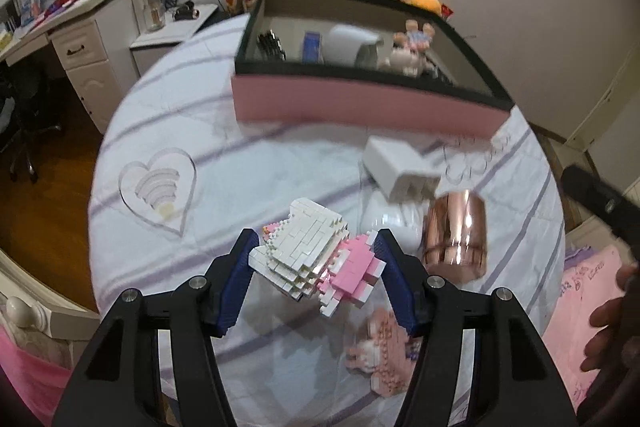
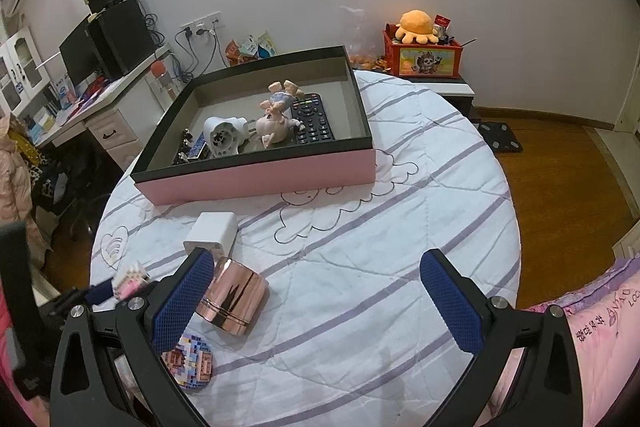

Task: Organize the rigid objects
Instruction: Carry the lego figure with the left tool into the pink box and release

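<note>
My left gripper [image 1: 316, 243] is shut on a white and pink brick-built figure [image 1: 316, 259] and holds it above the quilt; it also shows in the right wrist view [image 2: 130, 281]. My right gripper [image 2: 316, 267] is open and empty over the quilt. A rose-gold cylinder [image 1: 456, 235] lies on its side, also in the right wrist view [image 2: 234, 301], by my right gripper's left finger. A white charger block [image 1: 400, 167], [image 2: 212, 233] lies near it. A pink brick-built piece [image 1: 384, 355] lies below my left gripper. The pink box [image 1: 360, 103], [image 2: 260, 179] stands further back.
The box holds a remote [image 2: 312, 119], a pig figurine [image 2: 276, 123], a white adapter [image 2: 224, 137] and small dark items. A round mosaic disc [image 2: 188, 363] lies near my right gripper. A desk [image 2: 100, 99] stands left of the bed. A red toy box [image 2: 426, 57] stands behind.
</note>
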`<state>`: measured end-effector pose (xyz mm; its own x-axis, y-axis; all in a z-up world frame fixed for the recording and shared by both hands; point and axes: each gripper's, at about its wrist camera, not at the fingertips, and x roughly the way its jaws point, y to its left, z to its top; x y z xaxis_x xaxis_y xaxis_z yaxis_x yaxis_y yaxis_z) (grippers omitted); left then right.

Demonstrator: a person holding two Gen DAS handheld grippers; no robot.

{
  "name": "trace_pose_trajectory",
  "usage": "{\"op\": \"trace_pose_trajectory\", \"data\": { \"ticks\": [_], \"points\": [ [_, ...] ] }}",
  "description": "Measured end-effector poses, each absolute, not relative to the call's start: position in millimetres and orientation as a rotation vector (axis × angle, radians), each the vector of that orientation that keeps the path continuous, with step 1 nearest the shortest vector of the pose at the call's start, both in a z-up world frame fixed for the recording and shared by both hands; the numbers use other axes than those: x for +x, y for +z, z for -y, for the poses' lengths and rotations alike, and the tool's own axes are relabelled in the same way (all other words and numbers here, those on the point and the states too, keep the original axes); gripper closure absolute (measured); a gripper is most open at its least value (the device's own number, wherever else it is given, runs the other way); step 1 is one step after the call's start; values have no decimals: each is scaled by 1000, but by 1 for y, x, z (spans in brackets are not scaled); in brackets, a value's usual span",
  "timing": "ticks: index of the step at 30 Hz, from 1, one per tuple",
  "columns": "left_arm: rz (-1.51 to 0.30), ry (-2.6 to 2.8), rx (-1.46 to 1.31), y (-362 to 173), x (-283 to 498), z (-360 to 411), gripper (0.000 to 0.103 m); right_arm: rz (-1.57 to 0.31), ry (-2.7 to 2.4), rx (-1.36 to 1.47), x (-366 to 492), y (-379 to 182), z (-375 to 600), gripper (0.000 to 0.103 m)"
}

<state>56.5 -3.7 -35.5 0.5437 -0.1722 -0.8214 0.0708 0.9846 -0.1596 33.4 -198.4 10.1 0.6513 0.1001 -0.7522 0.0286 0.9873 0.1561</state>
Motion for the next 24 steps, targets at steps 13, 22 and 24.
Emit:
{"op": "trace_pose_trajectory", "data": {
  "ticks": [13, 22, 24],
  "points": [
    [-860, -139, -99, 19, 140, 2, 42, -853, 58, 142, 85, 16, 189, 0],
    [-921, -158, -103, -11, 216, 13, 42, -866, 44, 147, 128, 8, 192, 0],
    [-942, -164, -106, -21, 225, 16, 42, -871, 38, 149, 133, 6, 193, 0]
  ]
}}
